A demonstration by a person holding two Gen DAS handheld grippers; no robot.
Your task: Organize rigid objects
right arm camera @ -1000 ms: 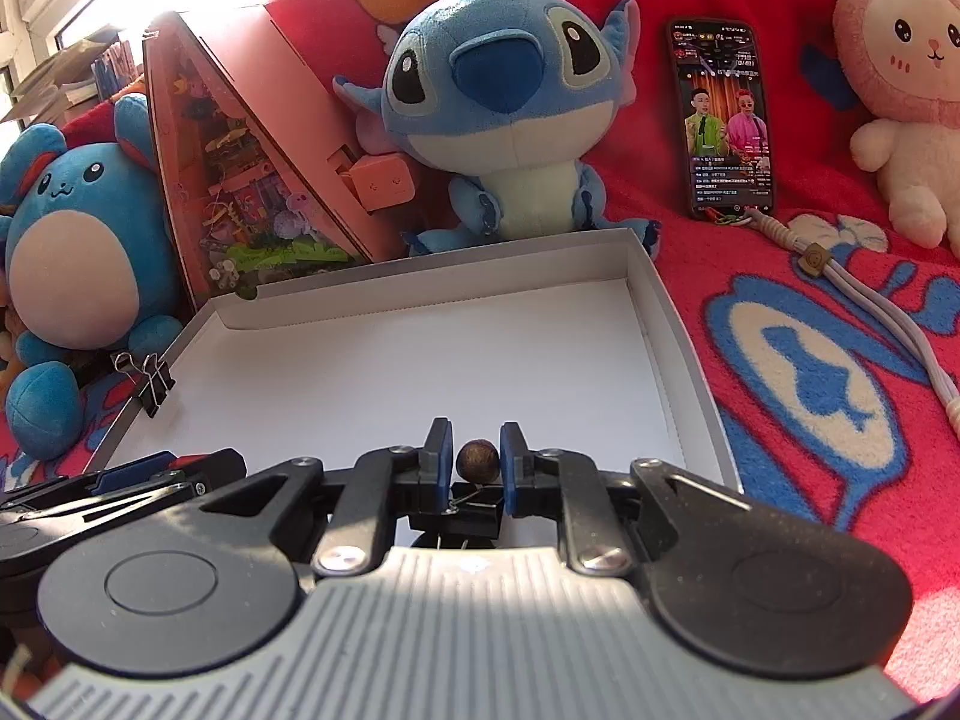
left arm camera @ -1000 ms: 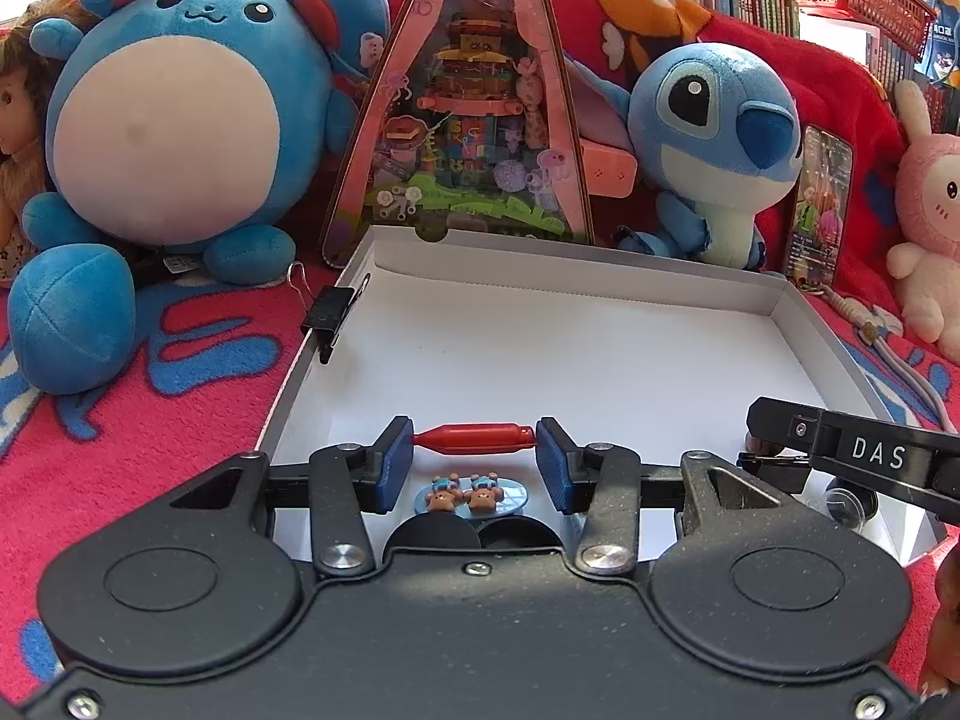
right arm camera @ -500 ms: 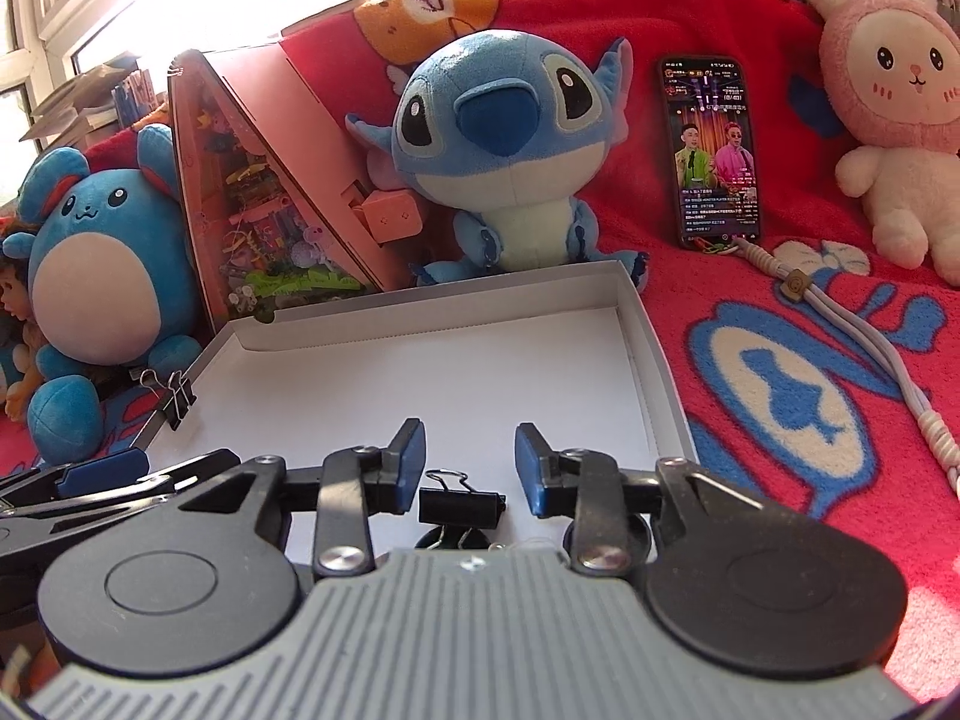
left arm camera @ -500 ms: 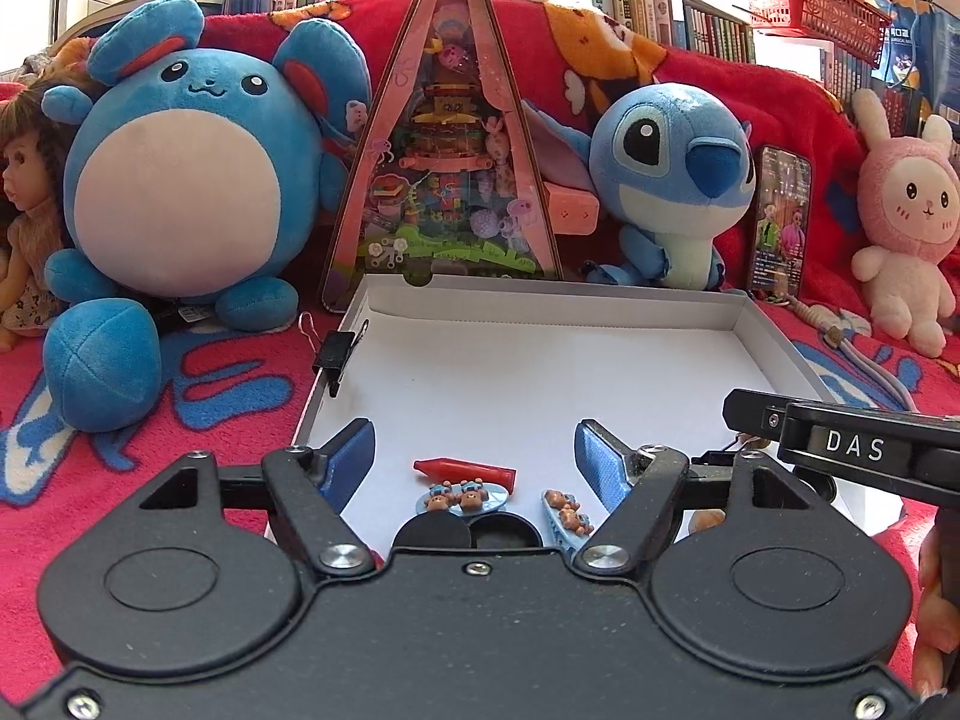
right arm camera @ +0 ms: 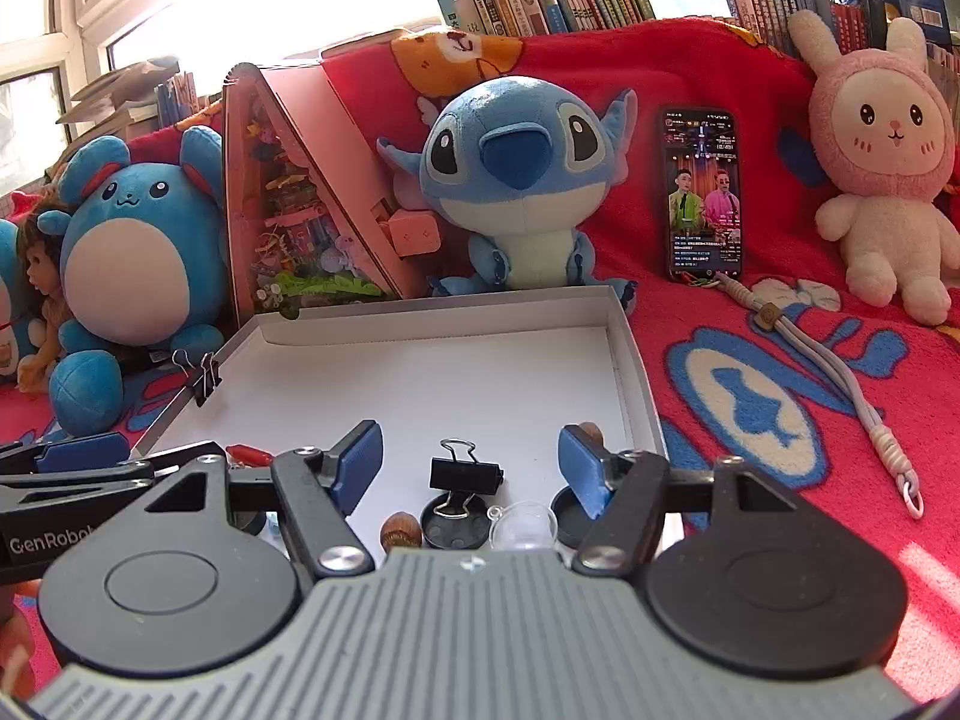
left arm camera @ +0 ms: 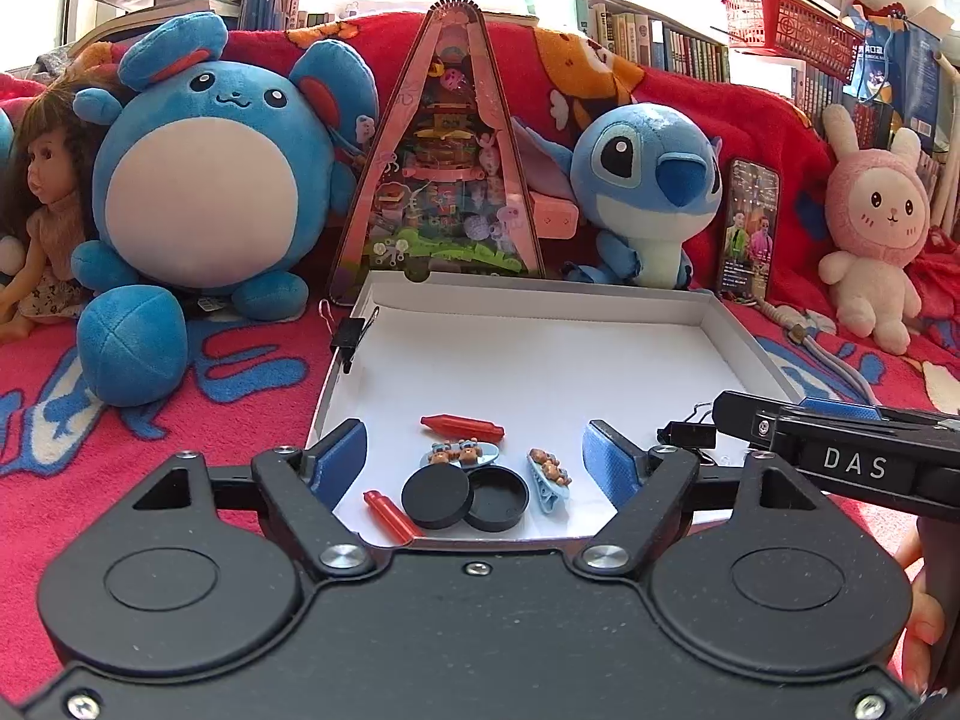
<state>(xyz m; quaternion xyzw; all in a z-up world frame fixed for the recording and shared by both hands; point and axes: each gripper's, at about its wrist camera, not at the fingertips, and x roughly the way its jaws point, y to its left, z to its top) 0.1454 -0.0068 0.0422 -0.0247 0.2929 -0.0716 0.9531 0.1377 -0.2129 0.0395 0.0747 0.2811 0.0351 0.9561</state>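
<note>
A shallow white box (left arm camera: 540,300) (right arm camera: 636,360) lies on the red blanket. Near its front edge lie a red pen-like piece (left arm camera: 462,426), a second red piece (left arm camera: 390,516), two black round lids (left arm camera: 465,495), and two blue bear hair clips (left arm camera: 462,453). My left gripper (left arm camera: 474,459) hovers above them, jaws opening, nothing between them. In the right wrist view a black binder clip (right arm camera: 465,471), a brown bead (right arm camera: 401,529), a black lid (right arm camera: 453,522) and a clear dome (right arm camera: 522,525) lie under my right gripper (right arm camera: 471,459), jaws opening and empty.
Another binder clip (left arm camera: 351,333) (right arm camera: 204,375) grips the box's left wall. Behind the box stand a blue round plush (left arm camera: 204,180), a pink triangular toy box (left arm camera: 447,168), a Stitch plush (right arm camera: 516,180), a phone (right arm camera: 705,192) and a pink bunny (right arm camera: 882,162). A lanyard (right arm camera: 840,384) lies right.
Both grippers let go: the left released the red piece, the right the brown bead, and both opened wide. Both drew back and up, so more of the box's contents show.
</note>
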